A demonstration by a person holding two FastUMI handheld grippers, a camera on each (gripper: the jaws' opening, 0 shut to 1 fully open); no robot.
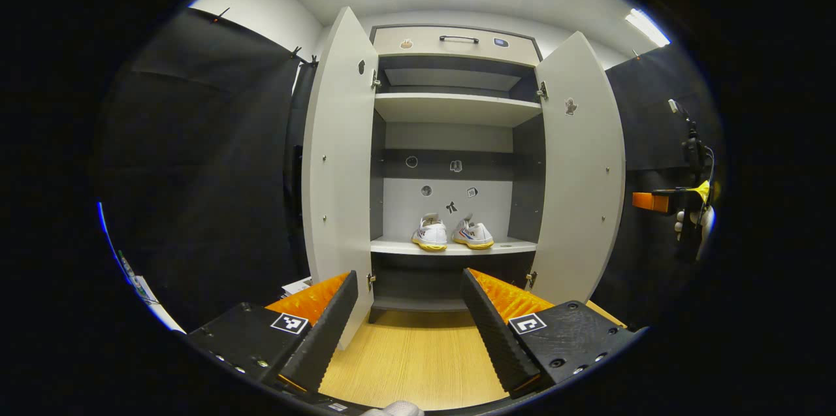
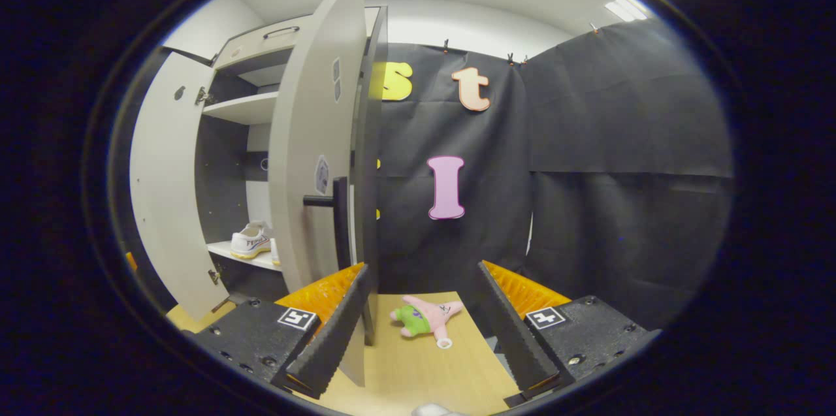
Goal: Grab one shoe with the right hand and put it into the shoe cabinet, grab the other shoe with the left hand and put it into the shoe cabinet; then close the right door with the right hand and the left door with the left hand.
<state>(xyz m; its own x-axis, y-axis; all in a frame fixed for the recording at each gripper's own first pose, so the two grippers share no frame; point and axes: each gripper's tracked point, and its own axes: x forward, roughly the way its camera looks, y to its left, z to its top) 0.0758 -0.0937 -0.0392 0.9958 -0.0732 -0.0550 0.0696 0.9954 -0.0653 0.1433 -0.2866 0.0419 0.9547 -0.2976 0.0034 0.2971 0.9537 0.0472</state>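
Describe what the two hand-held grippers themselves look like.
Left hand-held gripper: black ribbed fingers backed with orange, black blocks bearing square black-and-white markers. Right hand-held gripper looks the same, with ribbed fingers and markers. A white glove holds the far one.

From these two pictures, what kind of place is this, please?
Most likely a staged recording booth, not a home: a shoe cabinet holding two shoes stands on a wooden floor, with black cloth as walls.
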